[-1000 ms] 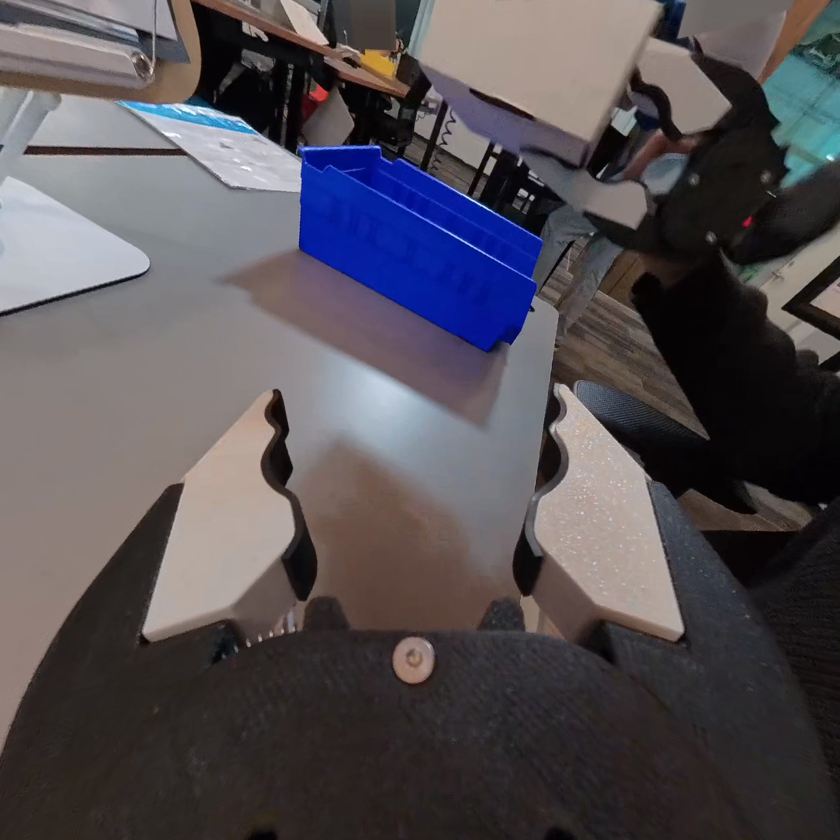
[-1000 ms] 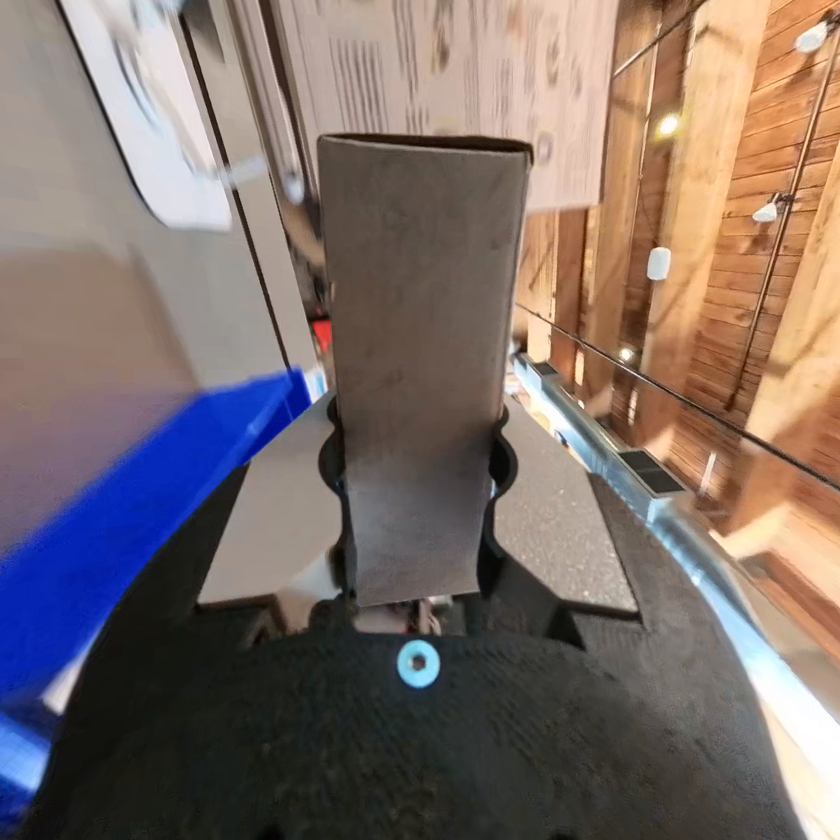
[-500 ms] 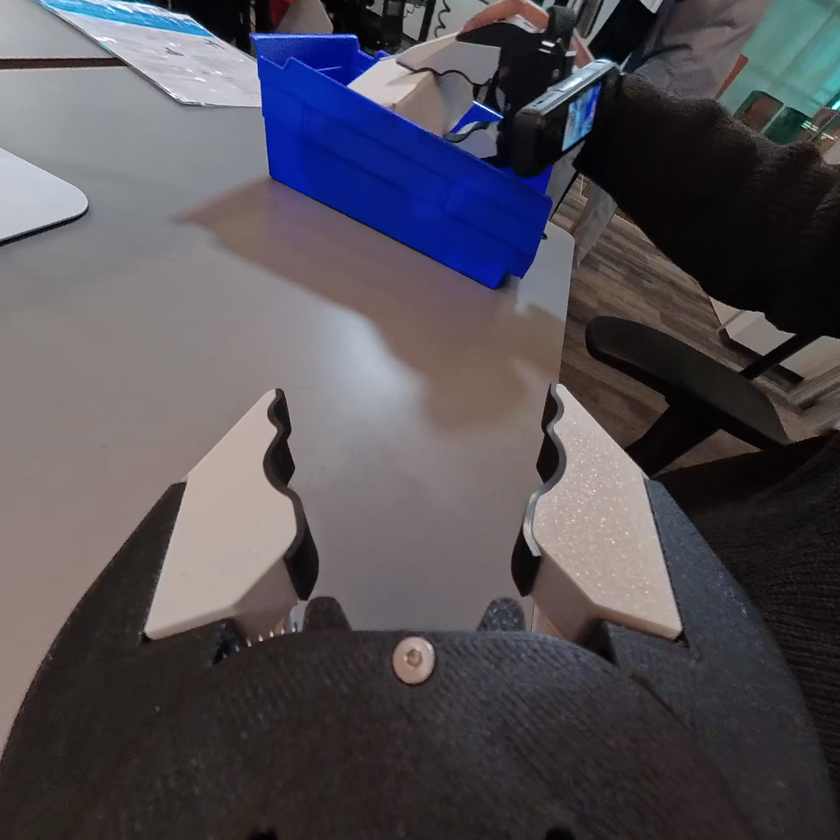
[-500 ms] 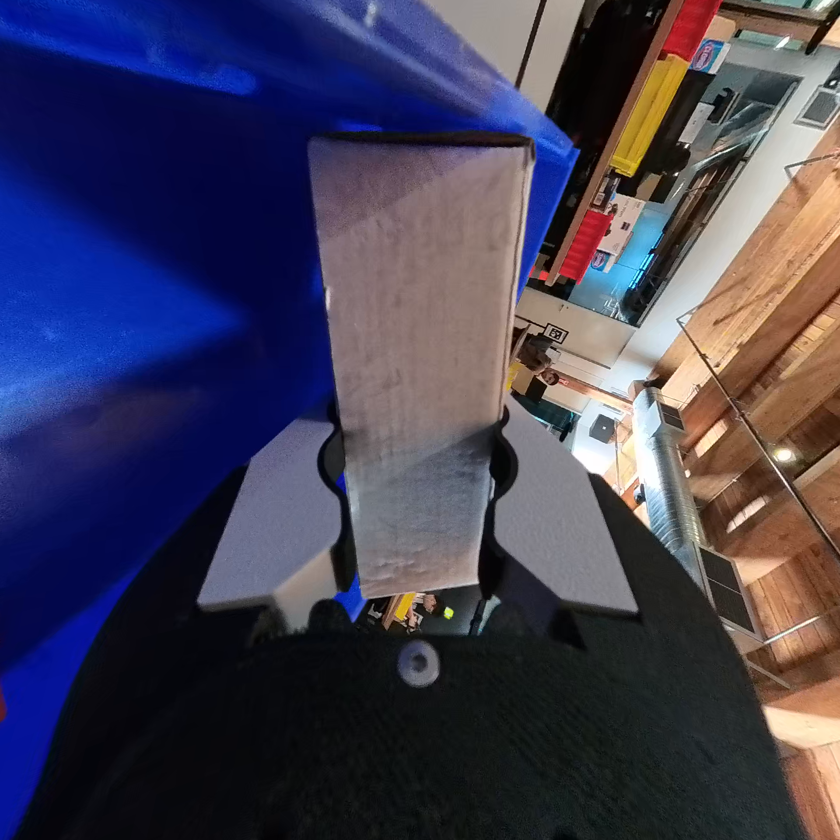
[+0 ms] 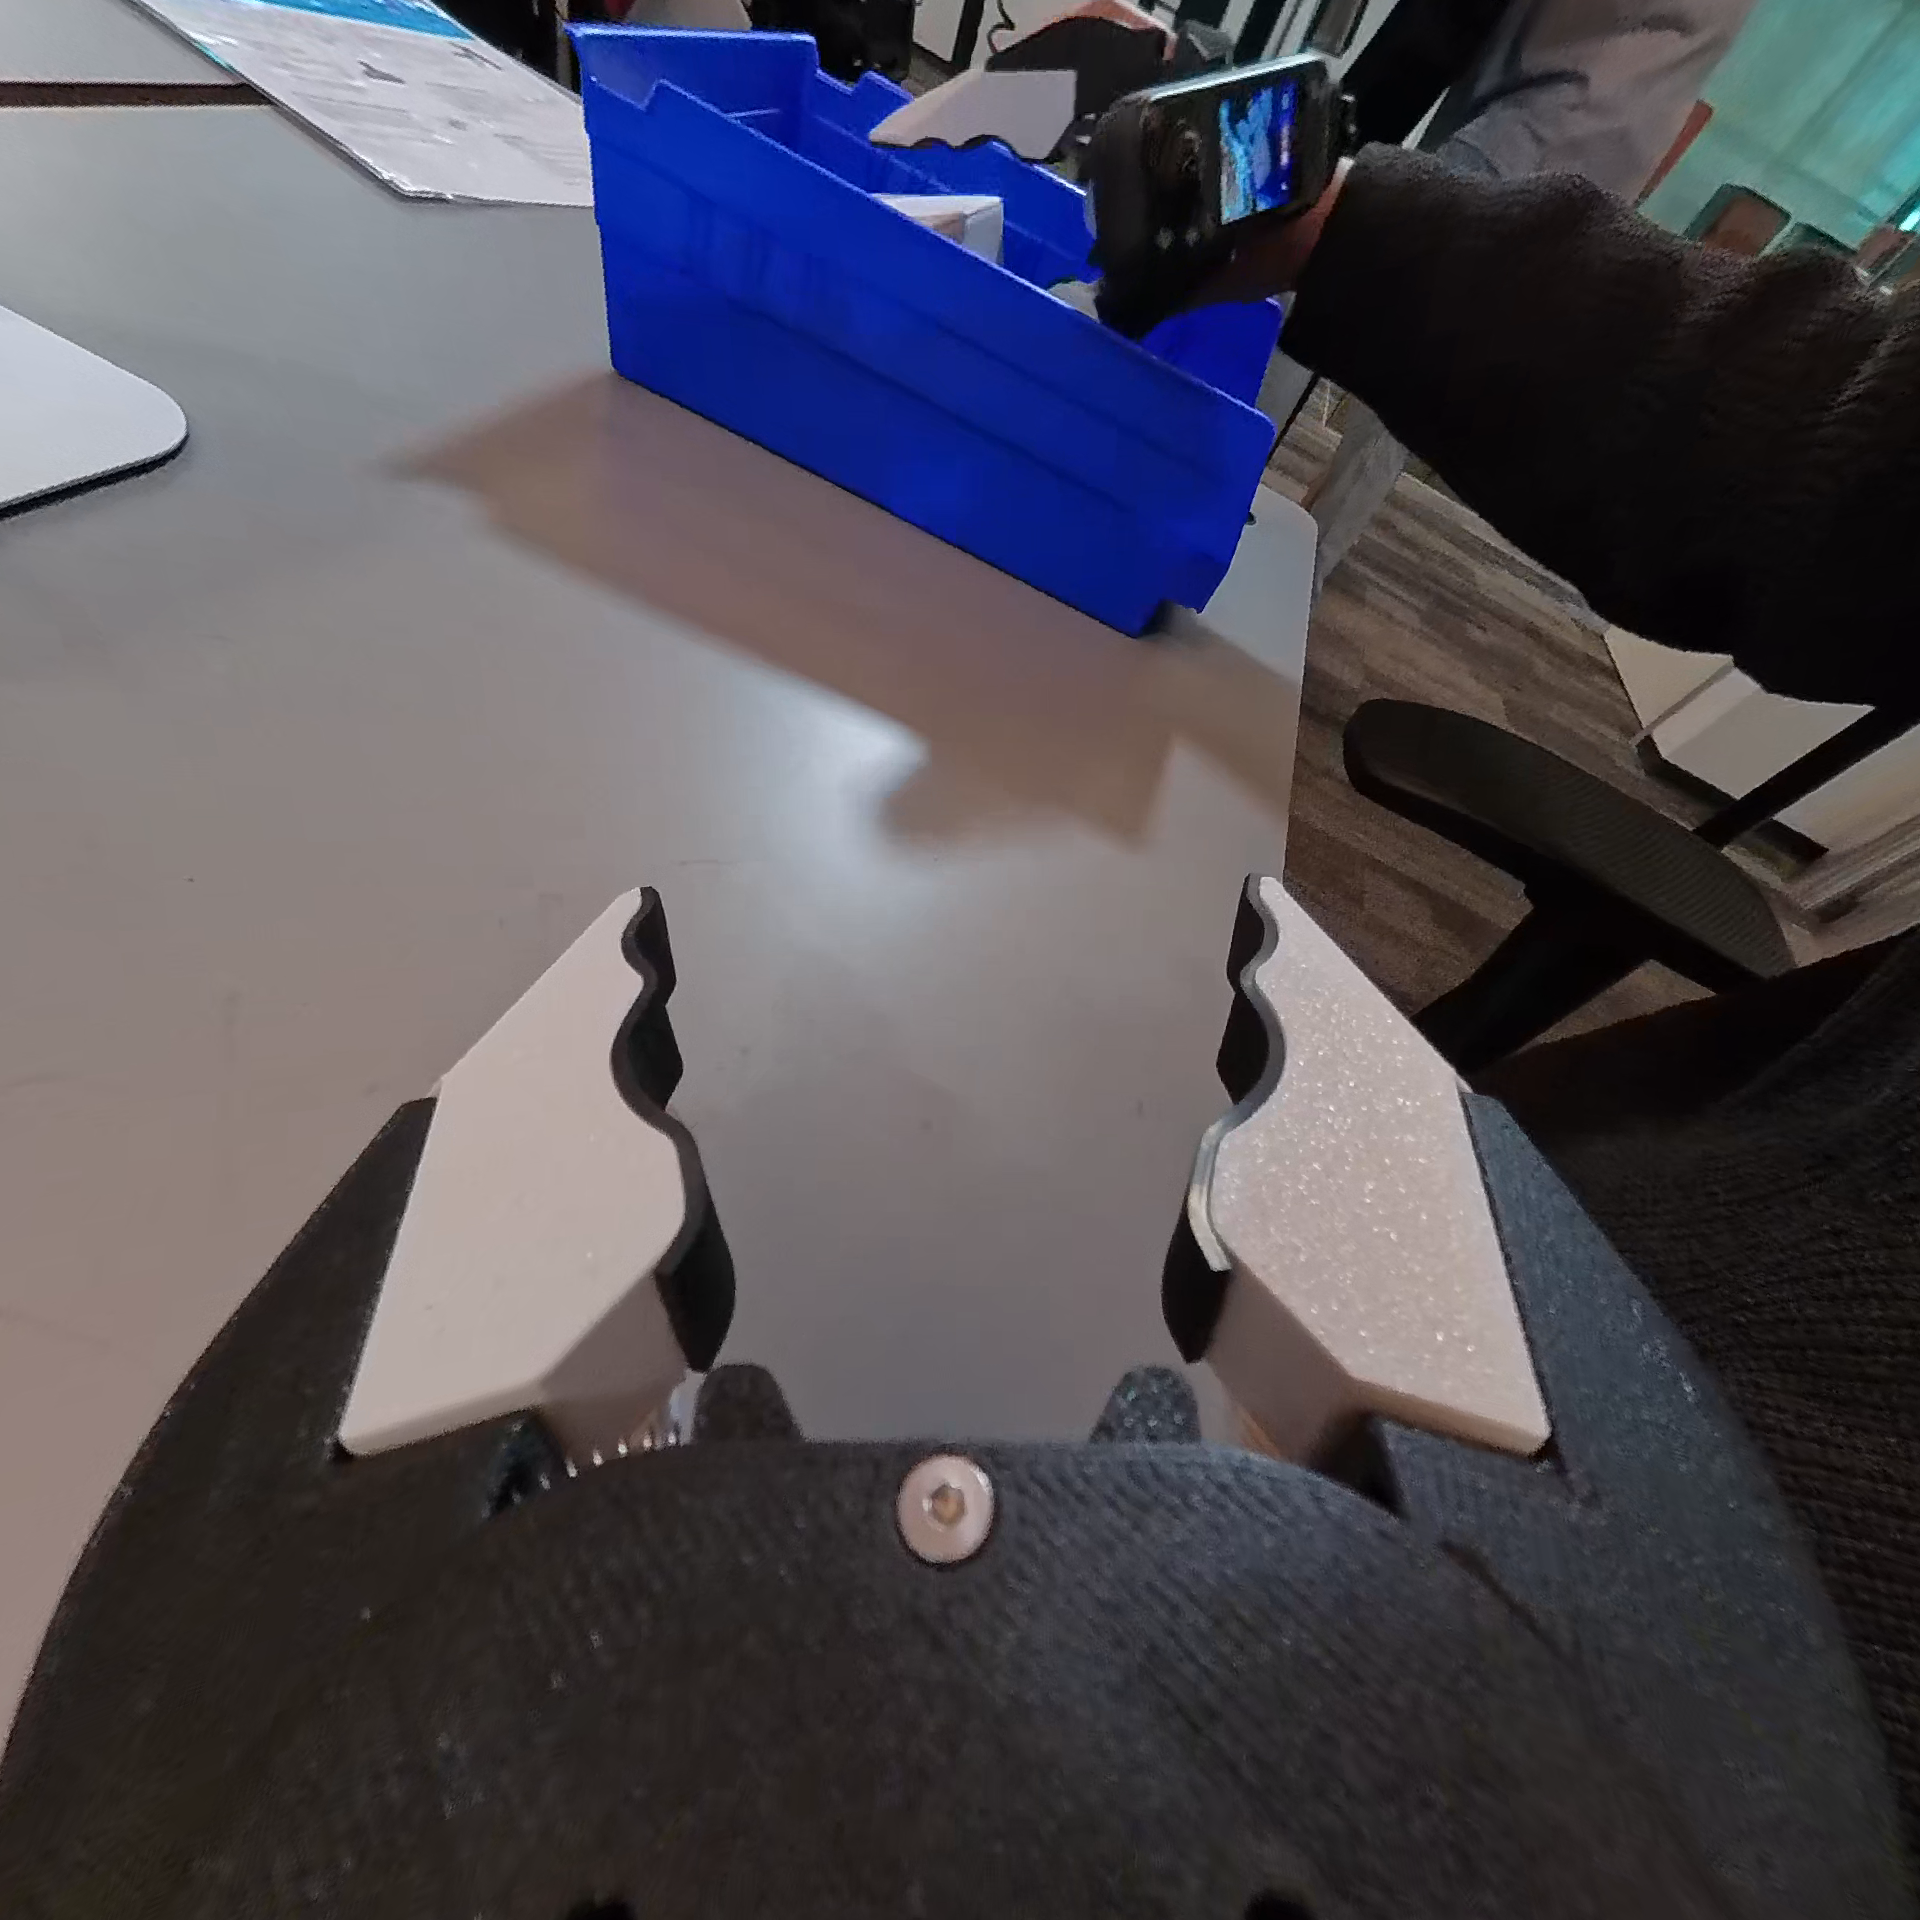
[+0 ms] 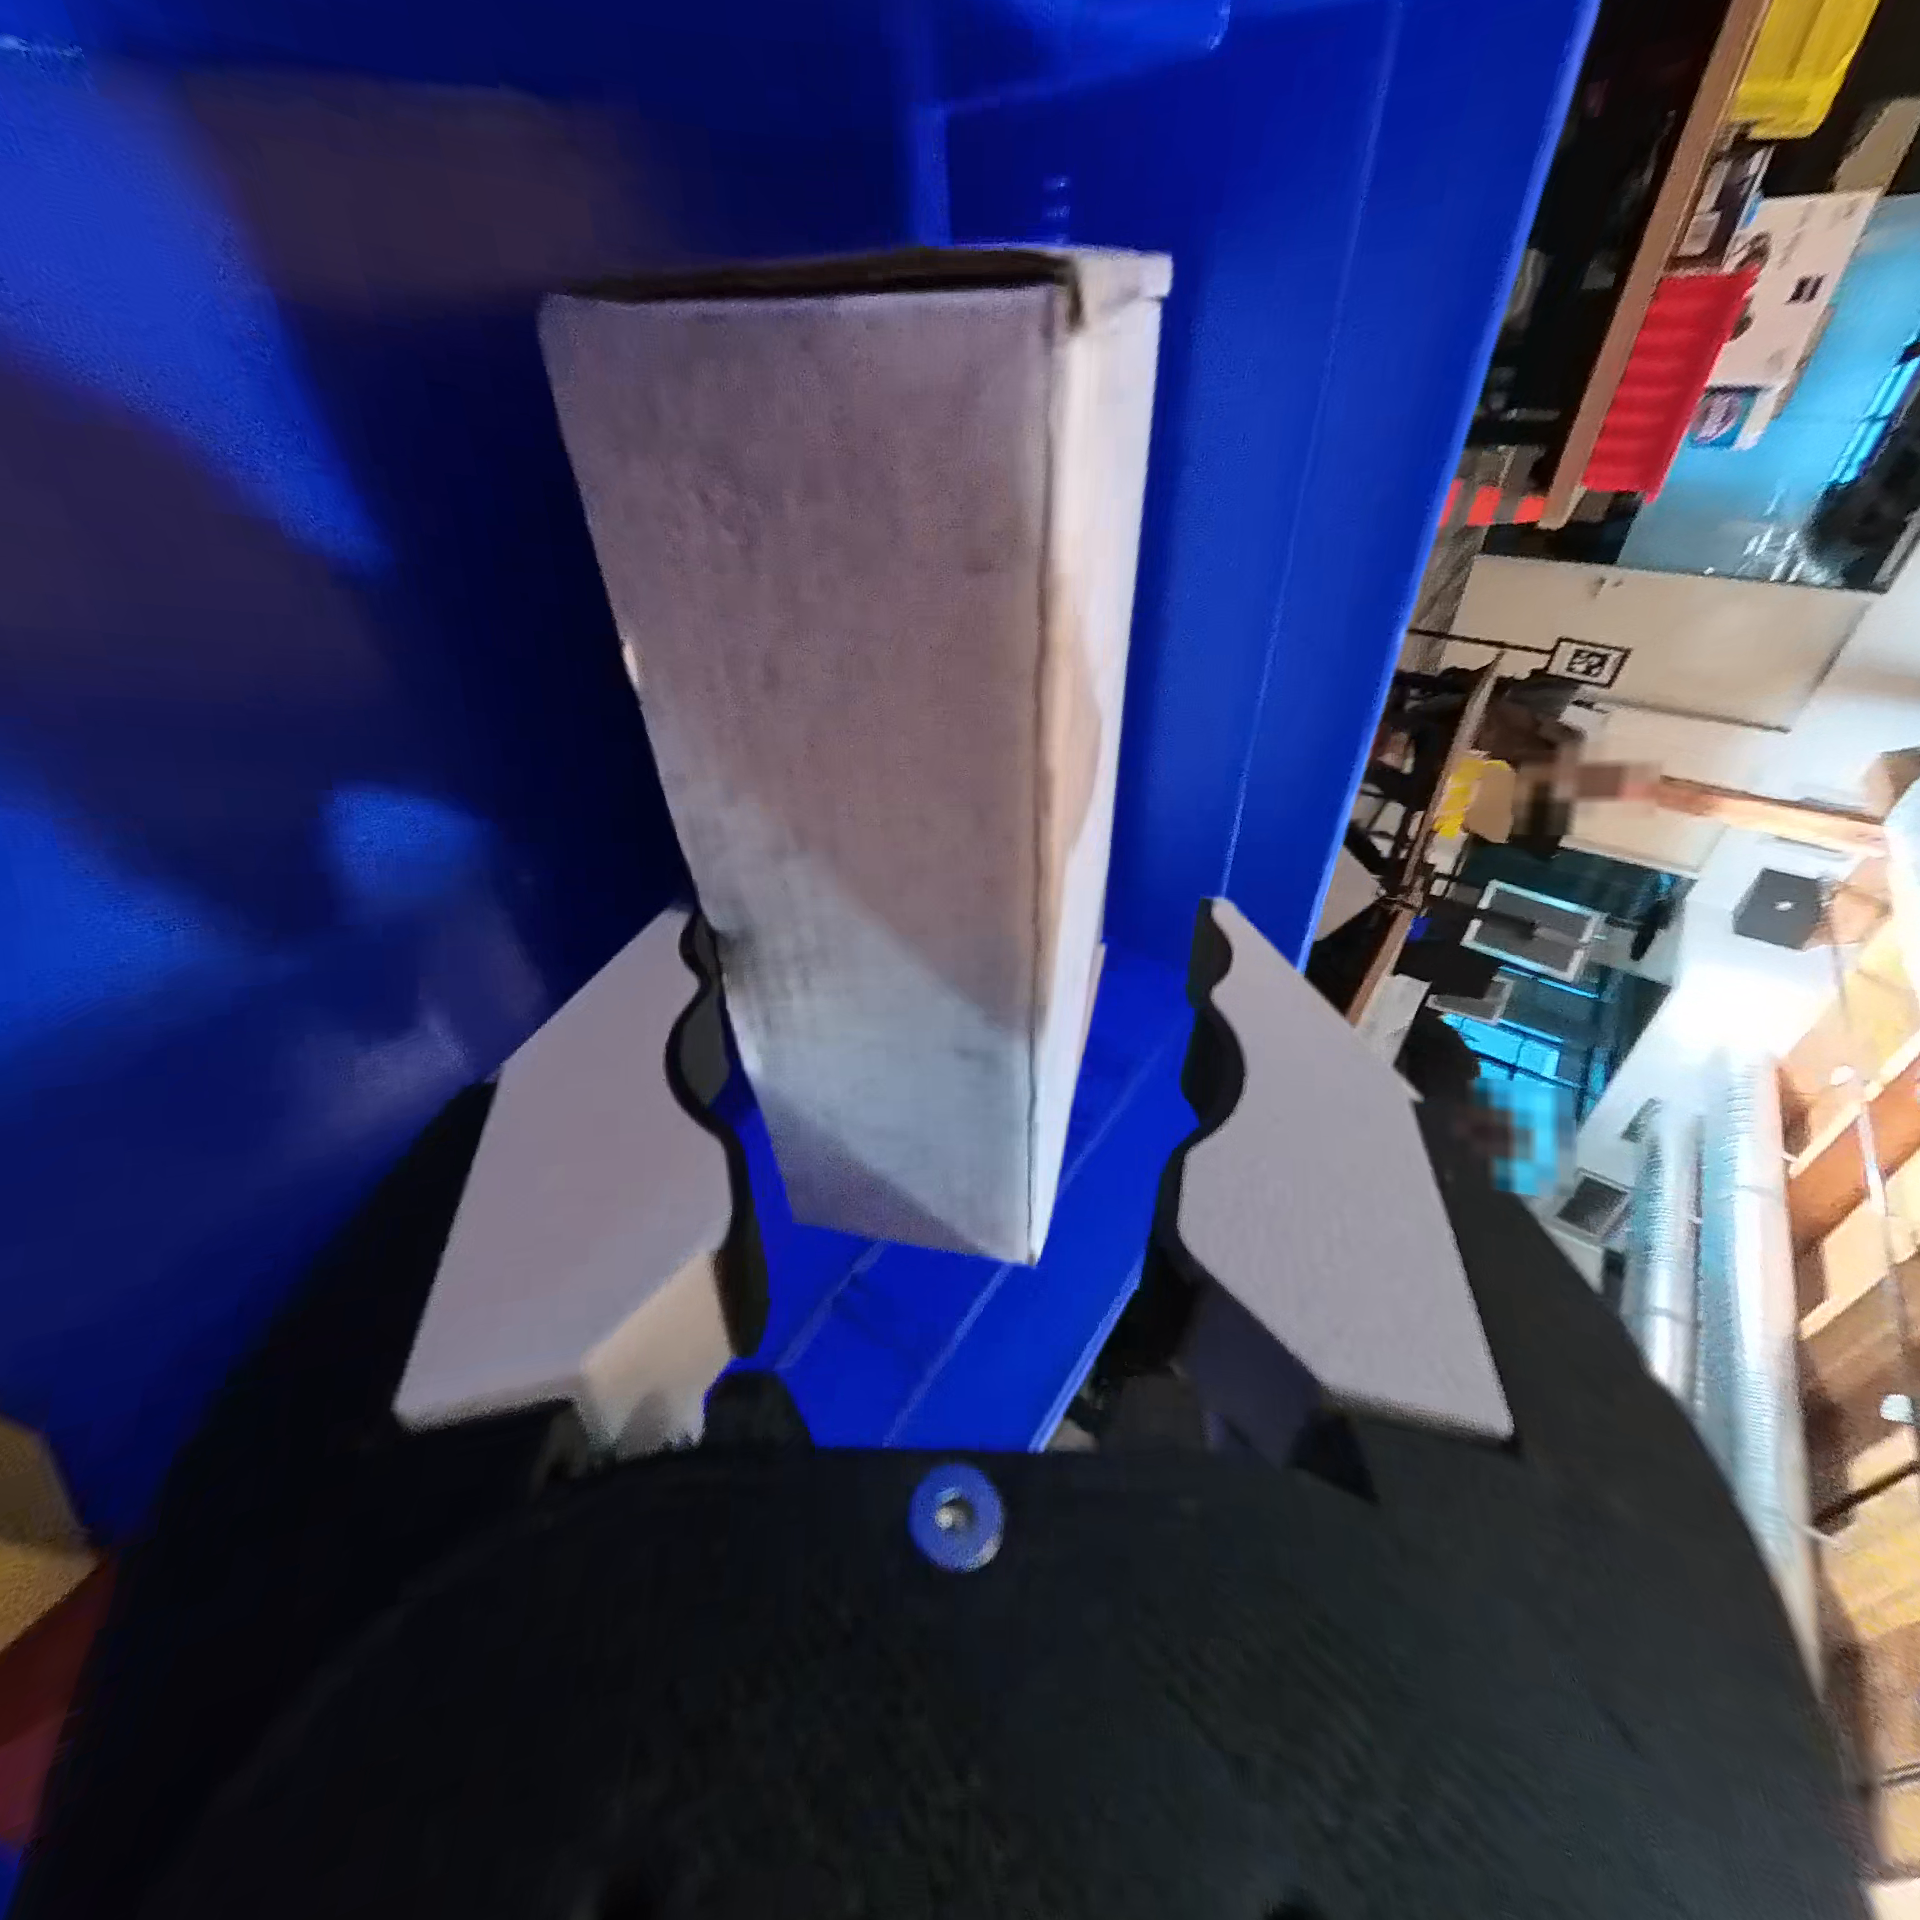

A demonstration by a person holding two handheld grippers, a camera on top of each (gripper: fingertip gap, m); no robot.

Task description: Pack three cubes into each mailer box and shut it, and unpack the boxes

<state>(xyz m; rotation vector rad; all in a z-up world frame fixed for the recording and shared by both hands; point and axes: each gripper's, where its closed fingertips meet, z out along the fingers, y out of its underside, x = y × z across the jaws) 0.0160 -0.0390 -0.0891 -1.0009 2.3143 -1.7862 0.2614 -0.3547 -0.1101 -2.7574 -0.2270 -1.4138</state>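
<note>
Inside the blue bin (image 6: 260, 520) at the far edge of the grey table (image 5: 416, 779), a closed white mailer box (image 6: 852, 727) stands on end, apparently just set down for storage. Around it, the right claw (image 6: 951, 1039) is spread open, one pad perhaps grazing the cardboard. Nearer the table's front, the left claw (image 5: 951, 1081) hovers wide open, grasping nothing.

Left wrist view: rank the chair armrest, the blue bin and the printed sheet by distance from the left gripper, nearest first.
From the left gripper:
1. Chair armrest, off the table edge, right.
2. Blue bin, ahead at the table's right edge.
3. Printed sheet, far left, behind the bin.
</note>
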